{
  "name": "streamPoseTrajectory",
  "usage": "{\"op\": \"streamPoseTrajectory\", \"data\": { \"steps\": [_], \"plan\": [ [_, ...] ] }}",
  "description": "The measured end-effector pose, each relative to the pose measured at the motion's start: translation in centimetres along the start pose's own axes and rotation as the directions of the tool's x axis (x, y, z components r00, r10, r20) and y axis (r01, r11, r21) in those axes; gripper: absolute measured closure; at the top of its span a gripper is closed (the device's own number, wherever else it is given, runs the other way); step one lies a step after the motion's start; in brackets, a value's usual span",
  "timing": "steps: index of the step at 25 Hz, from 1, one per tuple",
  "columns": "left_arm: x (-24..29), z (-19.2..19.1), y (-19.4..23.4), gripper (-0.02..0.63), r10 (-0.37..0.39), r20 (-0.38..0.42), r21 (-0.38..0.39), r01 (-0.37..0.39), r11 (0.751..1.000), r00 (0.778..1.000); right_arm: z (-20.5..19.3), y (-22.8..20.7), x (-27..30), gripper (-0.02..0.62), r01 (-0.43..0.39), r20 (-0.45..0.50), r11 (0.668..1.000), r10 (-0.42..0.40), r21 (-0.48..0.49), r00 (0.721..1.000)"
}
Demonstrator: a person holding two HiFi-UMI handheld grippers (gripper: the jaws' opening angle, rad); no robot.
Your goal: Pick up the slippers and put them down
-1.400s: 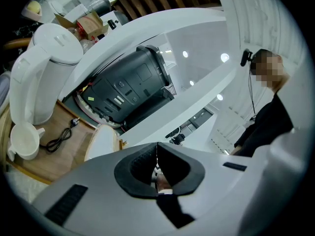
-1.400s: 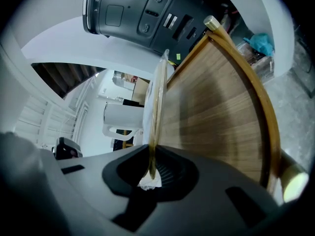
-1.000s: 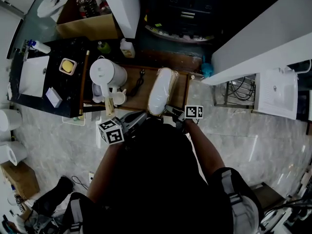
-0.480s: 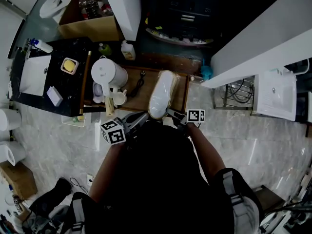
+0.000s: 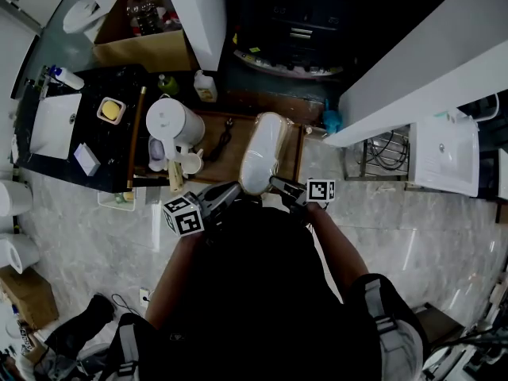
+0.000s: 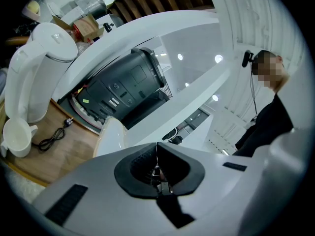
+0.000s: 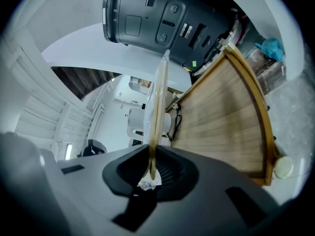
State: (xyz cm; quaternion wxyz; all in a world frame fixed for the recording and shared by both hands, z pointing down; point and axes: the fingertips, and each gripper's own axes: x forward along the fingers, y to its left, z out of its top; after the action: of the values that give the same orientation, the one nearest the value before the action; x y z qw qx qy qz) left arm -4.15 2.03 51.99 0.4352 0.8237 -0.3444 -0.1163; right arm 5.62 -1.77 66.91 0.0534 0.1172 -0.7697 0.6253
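Note:
A pair of white slippers (image 5: pixel 262 151) in a clear wrap lies lengthwise over the wooden tray (image 5: pixel 299 149). My right gripper (image 5: pixel 275 182) is shut on the pack's near end. In the right gripper view the slippers (image 7: pixel 158 95) show edge-on, running up from between the pads (image 7: pixel 150 165), and the tray (image 7: pixel 231 117) lies to the right. My left gripper (image 5: pixel 235 188) sits just left of the pack's near end, its jaws (image 6: pixel 157 147) shut on nothing. The slippers (image 6: pixel 111 136) show past them.
A white kettle (image 5: pixel 168 120), a white cup (image 5: pixel 191 162) and a black cable (image 5: pixel 224 135) share the tray's left half. A black counter with a sink (image 5: pixel 54 122) lies to the left. White counters (image 5: pixel 413 58) and a dark appliance (image 6: pixel 125 85) stand behind. A person (image 6: pixel 268 122) stands nearby.
My right gripper has risen a little with the slippers' near end in it. The left gripper has stayed where it was.

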Motion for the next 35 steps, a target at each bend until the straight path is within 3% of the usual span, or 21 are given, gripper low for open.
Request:
{"op": "streamPoseTrajectory", "data": {
  "steps": [4,7,15,20,35],
  "plan": [
    [0.3,0.2,0.1,0.594,-0.004,0.004,0.005,0.003,1.0,1.0,0.3,0.5,-0.2,0.545,-0.012,0.009,1.0,0.012,0.001,1.0],
    [0.5,0.4,0.1,0.594,-0.005,0.005,0.005,0.005,1.0,1.0,0.2,0.1,-0.5,0.545,0.023,0.004,0.999,-0.023,0.027,1.0],
    [0.6,0.7,0.5,0.594,-0.006,-0.003,0.004,0.006,1.0,1.0,1.7,3.4,-0.1,0.545,-0.111,0.04,0.993,0.113,-0.034,0.993],
    [0.8,0.7,0.5,0.594,-0.01,-0.006,0.003,0.01,1.0,1.0,2.3,4.2,-0.6,0.545,-0.101,0.057,0.995,0.102,-0.021,0.993],
    [0.8,0.7,0.6,0.594,-0.013,-0.017,0.012,0.013,1.0,1.0,3.1,6.9,-1.0,0.544,-0.166,0.068,0.983,0.171,-0.078,0.983]
  ]
}}
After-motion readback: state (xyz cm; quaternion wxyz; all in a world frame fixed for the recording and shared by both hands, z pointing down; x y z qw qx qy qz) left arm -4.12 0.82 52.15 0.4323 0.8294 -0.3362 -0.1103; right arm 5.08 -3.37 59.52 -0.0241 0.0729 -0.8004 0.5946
